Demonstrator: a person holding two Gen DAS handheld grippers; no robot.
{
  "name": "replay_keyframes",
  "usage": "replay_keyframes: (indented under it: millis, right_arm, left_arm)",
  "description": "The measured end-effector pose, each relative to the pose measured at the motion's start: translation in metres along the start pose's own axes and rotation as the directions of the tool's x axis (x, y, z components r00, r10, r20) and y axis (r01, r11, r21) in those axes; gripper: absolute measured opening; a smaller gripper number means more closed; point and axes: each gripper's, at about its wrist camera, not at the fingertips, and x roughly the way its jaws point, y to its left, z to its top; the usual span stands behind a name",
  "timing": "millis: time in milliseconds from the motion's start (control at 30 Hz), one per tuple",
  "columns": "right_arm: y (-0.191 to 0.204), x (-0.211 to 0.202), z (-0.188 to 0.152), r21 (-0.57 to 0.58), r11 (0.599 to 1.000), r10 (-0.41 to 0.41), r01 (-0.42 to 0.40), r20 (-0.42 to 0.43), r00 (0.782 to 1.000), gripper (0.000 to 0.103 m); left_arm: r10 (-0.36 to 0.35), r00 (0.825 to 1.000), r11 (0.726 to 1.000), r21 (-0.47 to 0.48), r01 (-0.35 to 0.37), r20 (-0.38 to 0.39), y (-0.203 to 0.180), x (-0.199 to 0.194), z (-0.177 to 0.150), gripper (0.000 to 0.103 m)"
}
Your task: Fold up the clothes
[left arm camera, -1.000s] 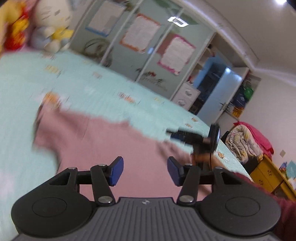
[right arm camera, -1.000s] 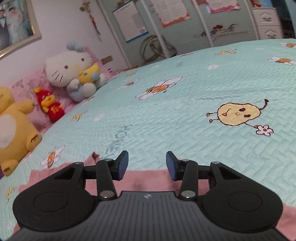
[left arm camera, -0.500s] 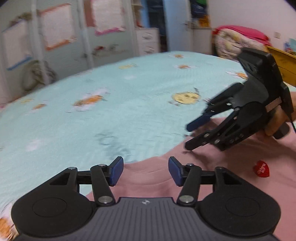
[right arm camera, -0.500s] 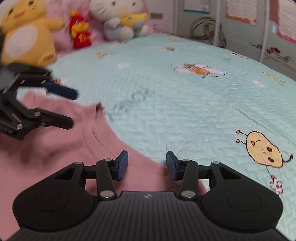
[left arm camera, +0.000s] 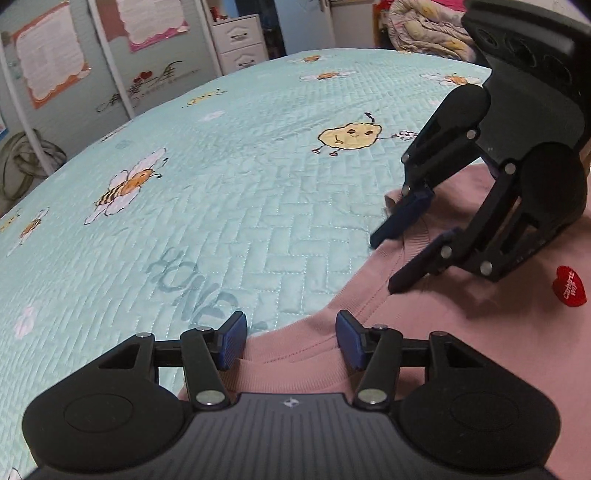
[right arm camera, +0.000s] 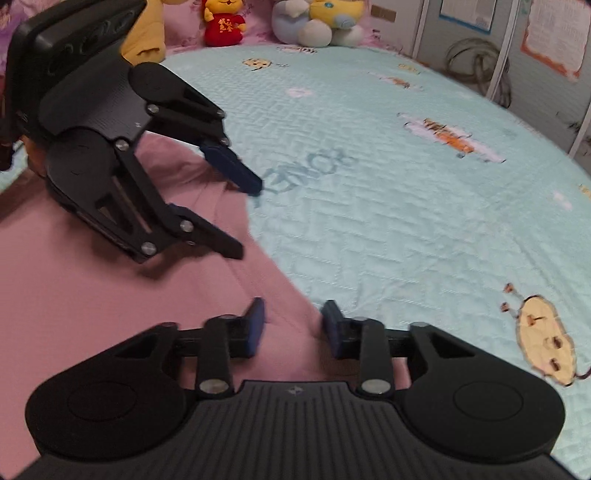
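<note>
A pink sweatshirt lies flat on the bed, its ribbed neckline toward the far side and a red heart patch on the chest. My left gripper is open and low over the left side of the collar, with the ribbing between its fingers. My right gripper is open over the garment's edge on the right side of the neckline. Each gripper shows in the other's view: the right gripper and the left gripper both hold nothing.
A teal quilted bedspread with bee and cartoon prints stretches beyond the garment. Plush toys line the head of the bed. Wardrobe doors with posters, a white drawer unit and heaped bedding stand past the bed.
Both grippers have dropped toward the sweatshirt's neckline and drawn closer together. The left wrist view has swung from the wardrobe to the collar. Both jaws have stayed open.
</note>
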Motion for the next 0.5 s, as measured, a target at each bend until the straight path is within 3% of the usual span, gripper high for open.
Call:
replay_keyframes:
  millis: [100, 200, 233, 367, 400, 500]
  right_arm:
    - [0.002, 0.001, 0.001, 0.01, 1.0, -0.012, 0.012, 0.0, 1.0, 0.02]
    - [0.005, 0.002, 0.001, 0.007, 0.998, -0.057, 0.057, 0.015, 0.998, 0.016]
    - [0.006, 0.002, 0.002, 0.006, 0.997, -0.072, 0.072, 0.02, 0.997, 0.016]
    - [0.011, 0.004, 0.003, 0.003, 0.991, -0.132, 0.132, 0.04, 0.991, 0.012]
    - [0.012, 0.004, 0.003, 0.002, 0.989, -0.147, 0.147, 0.044, 0.988, 0.0]
    - [0.015, 0.006, 0.004, 0.0, 0.982, -0.191, 0.191, 0.059, 0.98, 0.0]
  left_arm:
    - [-0.018, 1.0, 0.999, 0.038, 0.018, -0.004, -0.007, 0.0, 0.001, 0.028]
    - [0.023, 1.0, 0.995, 0.102, -0.023, 0.009, -0.02, -0.004, -0.001, 0.013]
    - [0.04, 0.999, 0.992, 0.119, -0.042, 0.015, -0.023, -0.005, -0.001, 0.003]
    - [0.143, 0.989, 0.981, 0.123, -0.148, 0.046, -0.027, -0.001, 0.003, 0.004]
    - [0.165, 0.985, 0.978, 0.123, -0.169, 0.044, -0.028, 0.004, 0.005, 0.004]
    - [0.221, 0.974, 0.962, 0.156, -0.224, 0.037, -0.038, 0.019, 0.004, 0.004]
